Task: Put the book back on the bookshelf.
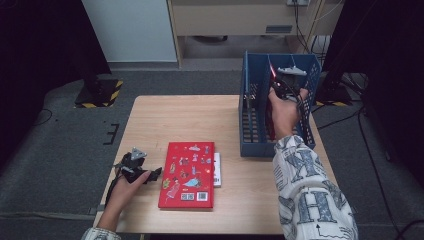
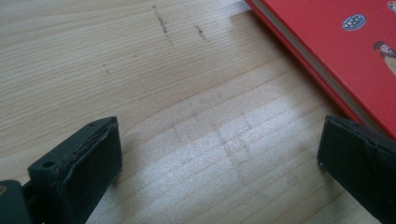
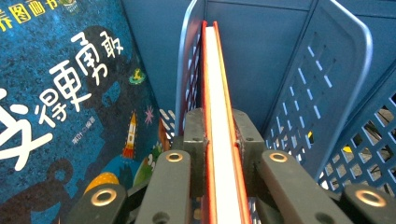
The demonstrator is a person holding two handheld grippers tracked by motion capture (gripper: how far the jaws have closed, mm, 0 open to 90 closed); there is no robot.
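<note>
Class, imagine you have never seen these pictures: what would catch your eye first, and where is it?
The red book lying flat on the table stands out, with the open left gripper beside its edge. At the blue rack on the table's right side, the right gripper clamps a thin red book upright in a slot, next to a blue book.

The person wears a white sleeve [image 1: 311,192] printed with large grey-blue letters. The right gripper [image 3: 219,135] has dark grey linkage arms with brass-ringed rivets. The left gripper [image 2: 219,163] has two blocky black jaws with worn pads.
</note>
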